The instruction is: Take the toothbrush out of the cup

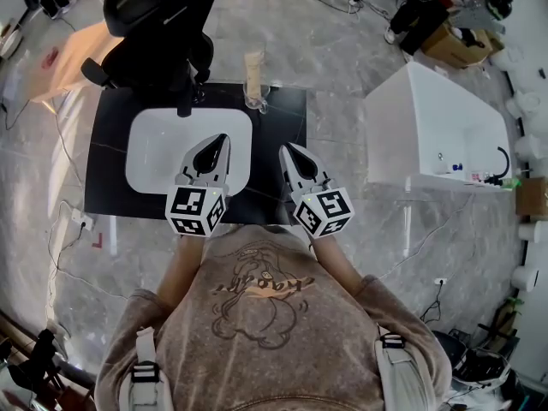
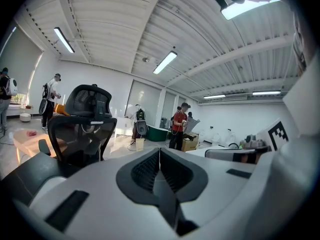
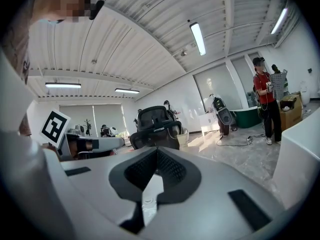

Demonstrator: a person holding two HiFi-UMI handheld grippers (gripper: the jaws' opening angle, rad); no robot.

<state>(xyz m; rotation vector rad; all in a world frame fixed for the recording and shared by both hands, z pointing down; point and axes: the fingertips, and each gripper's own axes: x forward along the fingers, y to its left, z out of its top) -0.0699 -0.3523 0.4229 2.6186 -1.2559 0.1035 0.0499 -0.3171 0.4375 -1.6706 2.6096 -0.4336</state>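
Fingers of the left gripper (image 2: 159,151) are pressed together at their tips with nothing between them, and those of the right gripper (image 3: 157,151) are closed and empty in the same way. In the head view the left gripper (image 1: 221,139) and the right gripper (image 1: 285,148) are held side by side, a little apart, both pointing away from the person over the near part of a black bench (image 1: 111,144). The left one hangs above a white sink (image 1: 154,144) set into the bench; the right one is over the dark top just beside the basin's right rim.

At the far edge of the bench, beyond the sink and roughly between the lines of the two grippers, stands a clear cup (image 1: 256,101) with a pale toothbrush (image 1: 253,67) upright in it, well apart from both grippers.

Past the bench's far left corner is a black office chair (image 1: 158,15). A white cabinet (image 1: 428,118) sits on the grey floor to the right. Farther off, a person in a red top (image 3: 265,91) stands by some boxes.
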